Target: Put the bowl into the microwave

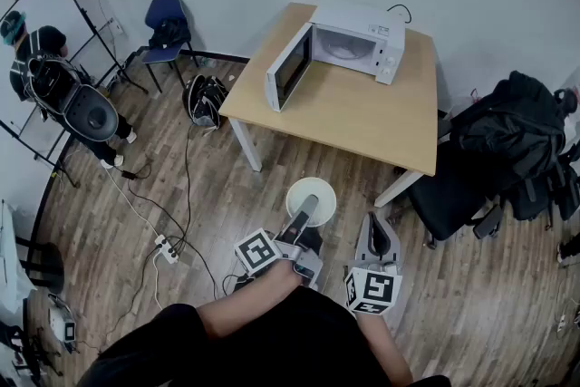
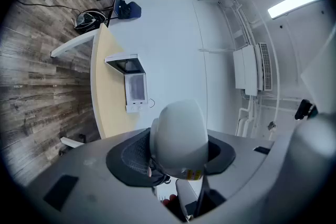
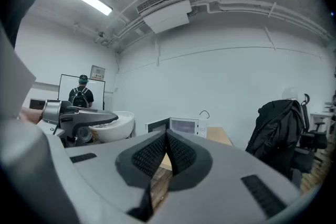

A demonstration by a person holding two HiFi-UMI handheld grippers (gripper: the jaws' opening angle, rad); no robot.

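A white bowl (image 1: 311, 198) hangs above the wooden floor in front of the table, and my left gripper (image 1: 306, 211) is shut on its near rim. In the left gripper view the bowl (image 2: 181, 136) fills the space between the jaws, seen from its side. The white microwave (image 1: 352, 39) stands at the far end of the wooden table (image 1: 362, 118), its door (image 1: 288, 68) swung wide open to the left. My right gripper (image 1: 379, 236) is held beside the left one, shut with nothing in it; its pads meet in the right gripper view (image 3: 165, 139), where the bowl (image 3: 113, 126) shows at the left.
A black office chair piled with dark bags (image 1: 507, 140) stands right of the table. A blue chair (image 1: 168, 27) and a backpack (image 1: 206, 100) are to the table's left. Cables and a power strip (image 1: 166, 249) lie on the floor at the left. A person (image 1: 41, 59) stands by a whiteboard.
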